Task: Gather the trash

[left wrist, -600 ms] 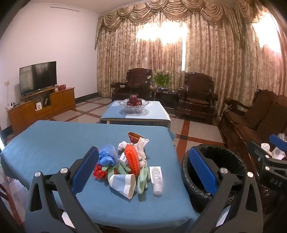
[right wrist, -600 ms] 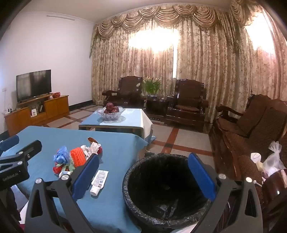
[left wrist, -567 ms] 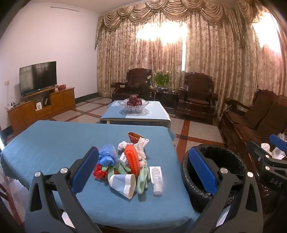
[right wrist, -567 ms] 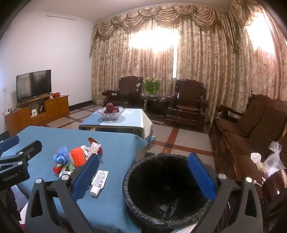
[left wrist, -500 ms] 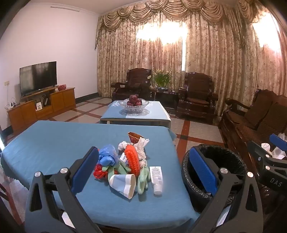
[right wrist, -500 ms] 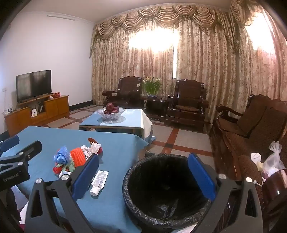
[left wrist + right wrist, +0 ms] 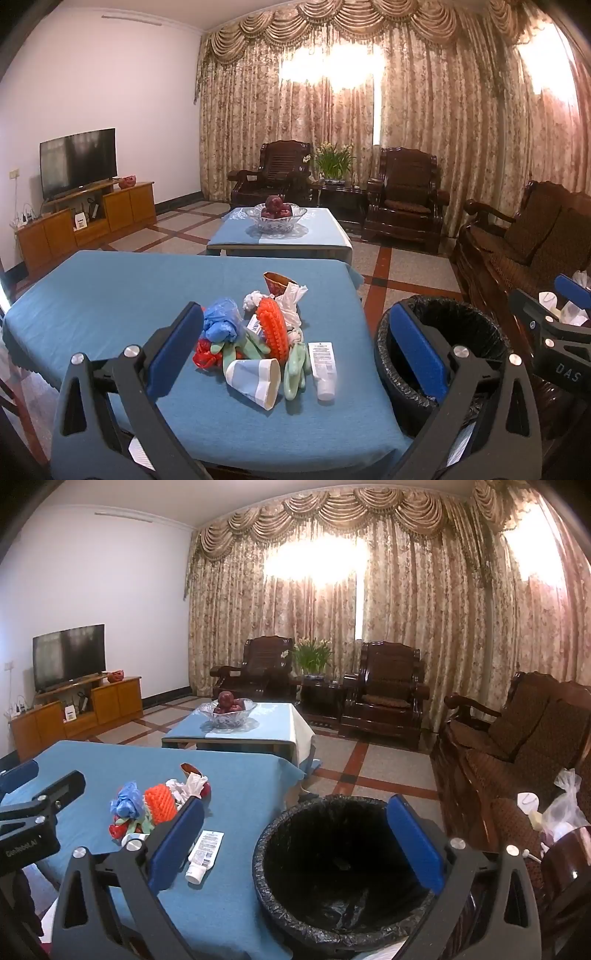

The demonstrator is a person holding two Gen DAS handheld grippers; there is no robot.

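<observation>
A pile of trash lies on the blue-clothed table: a paper cup on its side, a white tube, an orange foam net, blue plastic, green gloves, white tissue. A black-lined trash bin stands by the table's right edge. My left gripper is open and empty, in front of the pile. My right gripper is open and empty, over the bin. The pile and tube show to its left.
A second low table with a glass fruit bowl stands behind. Wooden armchairs and a sofa line the back and right. A TV cabinet is at the left wall.
</observation>
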